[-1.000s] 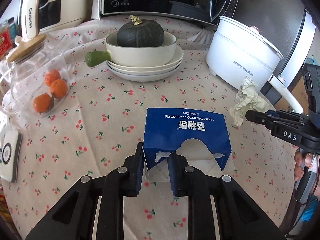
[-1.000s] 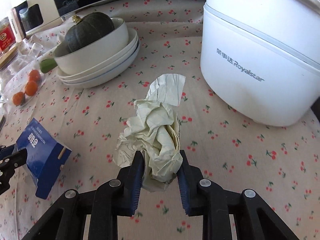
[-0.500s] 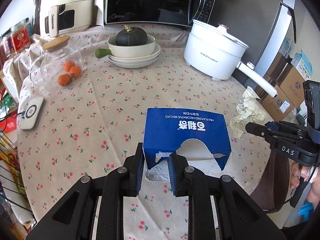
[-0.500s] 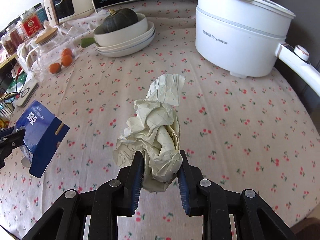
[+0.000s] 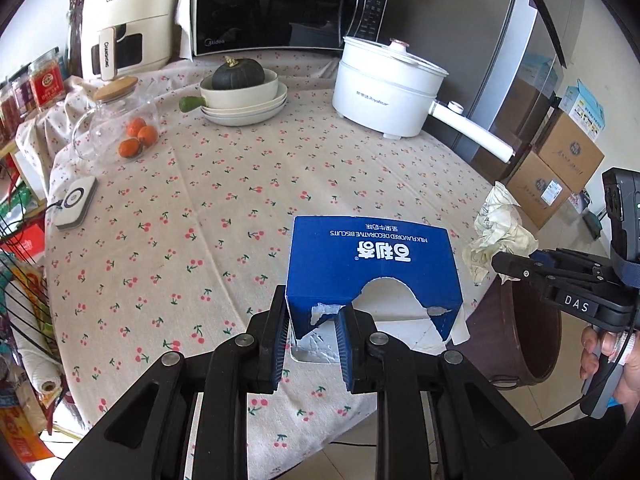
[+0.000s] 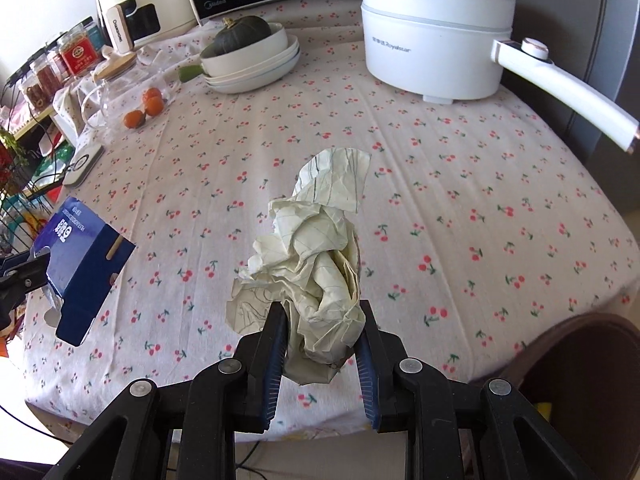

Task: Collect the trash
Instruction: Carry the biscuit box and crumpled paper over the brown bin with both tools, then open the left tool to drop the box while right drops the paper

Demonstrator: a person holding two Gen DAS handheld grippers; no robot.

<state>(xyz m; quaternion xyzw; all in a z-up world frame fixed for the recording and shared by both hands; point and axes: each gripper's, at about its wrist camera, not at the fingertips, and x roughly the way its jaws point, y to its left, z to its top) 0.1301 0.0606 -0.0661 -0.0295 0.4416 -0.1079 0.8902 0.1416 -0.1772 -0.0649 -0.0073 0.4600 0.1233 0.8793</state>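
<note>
Blue box in left gripper

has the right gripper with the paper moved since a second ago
Yes. The right gripper, shut on the crumpled paper, has pulled back from the white pot, toward the table's near edge.

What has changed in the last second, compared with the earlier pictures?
Both grippers have lifted and pulled back from the table, toward a brown bin at its edge. The left gripper still clamps the blue biscuit box; the right gripper still clamps the crumpled paper.
</note>
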